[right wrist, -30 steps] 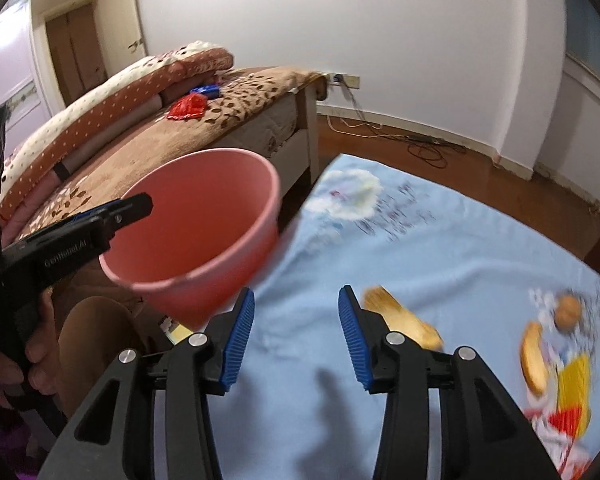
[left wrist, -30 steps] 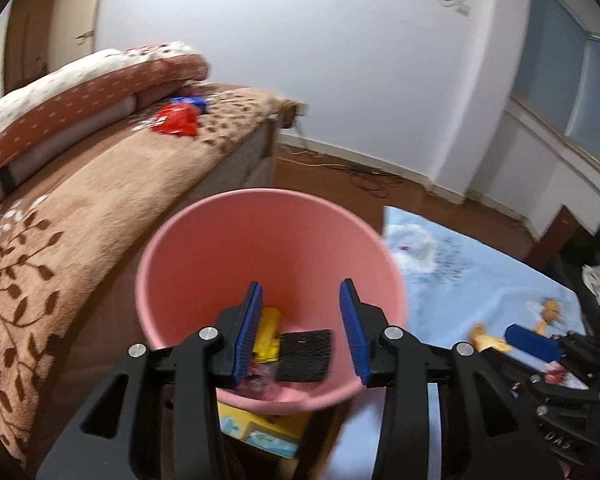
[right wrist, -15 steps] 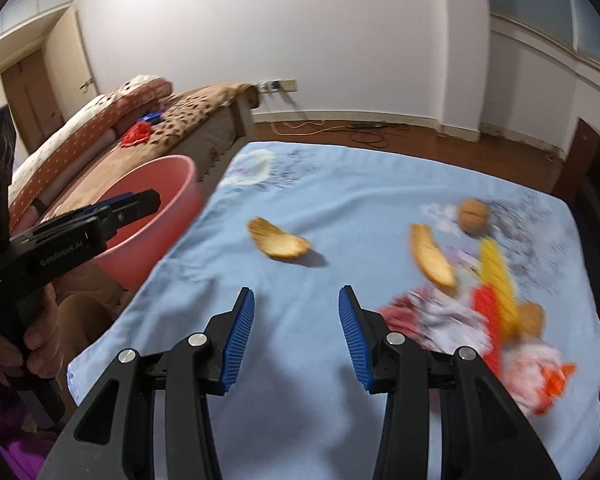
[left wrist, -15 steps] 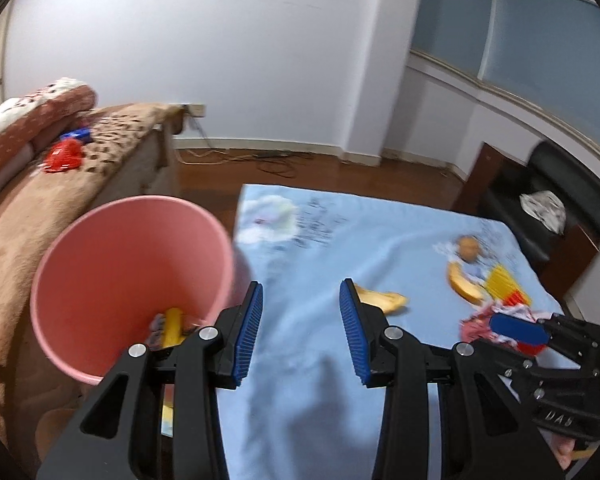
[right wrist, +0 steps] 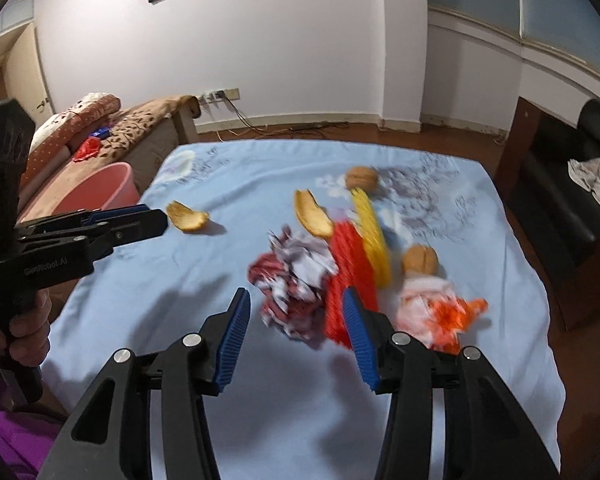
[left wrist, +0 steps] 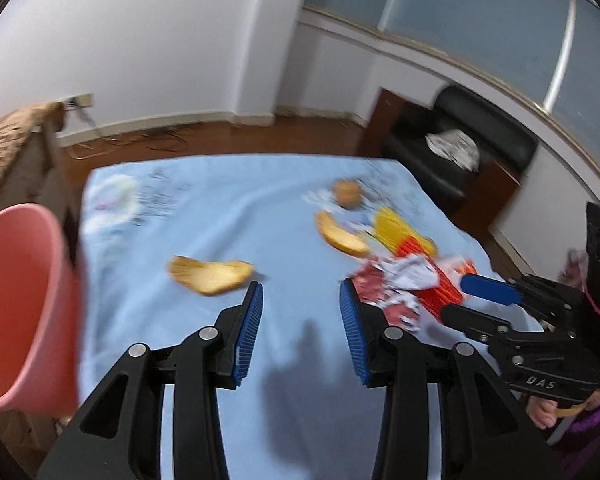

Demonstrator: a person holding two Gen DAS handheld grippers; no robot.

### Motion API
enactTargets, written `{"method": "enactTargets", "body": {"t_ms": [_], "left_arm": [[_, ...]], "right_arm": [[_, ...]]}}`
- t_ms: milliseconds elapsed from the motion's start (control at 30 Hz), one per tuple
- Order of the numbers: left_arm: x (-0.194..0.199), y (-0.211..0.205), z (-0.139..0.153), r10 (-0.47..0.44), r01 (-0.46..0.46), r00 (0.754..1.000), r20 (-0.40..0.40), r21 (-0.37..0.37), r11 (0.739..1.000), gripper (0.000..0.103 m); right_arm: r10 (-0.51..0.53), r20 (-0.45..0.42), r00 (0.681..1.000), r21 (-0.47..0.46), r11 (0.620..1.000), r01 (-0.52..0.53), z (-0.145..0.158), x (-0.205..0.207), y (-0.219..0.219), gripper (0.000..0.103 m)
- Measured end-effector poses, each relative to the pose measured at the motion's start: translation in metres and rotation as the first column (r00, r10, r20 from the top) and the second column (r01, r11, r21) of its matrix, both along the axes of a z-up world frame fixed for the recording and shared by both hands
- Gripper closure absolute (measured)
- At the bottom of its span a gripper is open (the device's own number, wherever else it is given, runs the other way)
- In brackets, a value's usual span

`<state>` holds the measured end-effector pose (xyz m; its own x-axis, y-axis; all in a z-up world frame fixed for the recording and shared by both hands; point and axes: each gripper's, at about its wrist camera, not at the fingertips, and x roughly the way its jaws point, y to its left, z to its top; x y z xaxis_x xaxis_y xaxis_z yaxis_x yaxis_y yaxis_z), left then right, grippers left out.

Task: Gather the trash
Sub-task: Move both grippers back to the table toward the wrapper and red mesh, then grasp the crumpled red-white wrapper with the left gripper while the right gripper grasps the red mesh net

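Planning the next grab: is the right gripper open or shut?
Open. The right gripper has a wide gap between its blue fingers, nothing held; the crumpled wrapper lies just ahead.

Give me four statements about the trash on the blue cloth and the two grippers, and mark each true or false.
1. The left gripper holds a peel. False: it is open and holds nothing.
2. The pink bin stands off the cloth's left edge. True.
3. The crumpled wrapper lies ahead of the right gripper. True.
4. The yellow ridged piece is inside the bin. False: it lies on the blue cloth.
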<state>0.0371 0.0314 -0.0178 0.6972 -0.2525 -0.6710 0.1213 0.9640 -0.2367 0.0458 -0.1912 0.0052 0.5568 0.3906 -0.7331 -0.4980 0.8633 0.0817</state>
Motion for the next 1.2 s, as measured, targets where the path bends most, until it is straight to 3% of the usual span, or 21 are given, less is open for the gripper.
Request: {"method": "enactTargets", "body": {"t_ms": [300,500,567,733,800,900,1033,1200], "left_arm": [[0.028,-0.043,-0.025,-0.148,0.15,0.987,-0.066,0.015,0.989,0.063],[0.049,-0.054,-0.049,-0.159,0.164,0.98,-0.123,0.027,0.986,0.063],[0.052,-0.054,-0.053,-0.159,0.162,0.979,-0.124,0.009,0.987,0.063],[0.059,-0.051,-0.059,-0.164,0.158,0.979,-0.119,-0.06,0.986,0.063],[0.059,-0.051,-0.059,-0.169,0.16,0.979,-0.117,-0.083,0.984,0.063],[0.055,-0.051,-0.057,-0.17,0.161,0.98,-0.101,-0.088,0.983,0.083],[0.048,-0.047,-0.05,-0.152,0.145,0.985,-0.078,-0.099,0.985,0.085],[0.034,-0.04,-0.032,-0.111,0.11,0.993,-0.028,-0.06,0.992,0.085]], "right_arm": [[-0.044,0.006,0.999,-0.013,0.999,0.045,-0.01,0.005,-0.016,0.055],[-0.054,-0.024,0.998,-0.011,0.999,0.053,-0.022,0.013,-0.02,0.055],[-0.053,-0.033,0.998,-0.011,0.999,0.053,-0.025,0.014,-0.02,0.062],[-0.051,-0.074,0.996,-0.014,0.999,0.05,-0.035,0.018,-0.023,0.092],[-0.056,-0.089,0.995,-0.004,0.998,0.056,-0.038,0.02,-0.025,0.093],[-0.065,-0.099,0.993,0.012,0.998,0.066,-0.039,0.02,-0.028,0.094],[-0.07,-0.094,0.993,0.026,0.997,0.072,-0.035,0.02,-0.03,0.094],[-0.06,-0.085,0.995,0.053,0.996,0.065,-0.026,0.016,-0.028,0.095]]}}
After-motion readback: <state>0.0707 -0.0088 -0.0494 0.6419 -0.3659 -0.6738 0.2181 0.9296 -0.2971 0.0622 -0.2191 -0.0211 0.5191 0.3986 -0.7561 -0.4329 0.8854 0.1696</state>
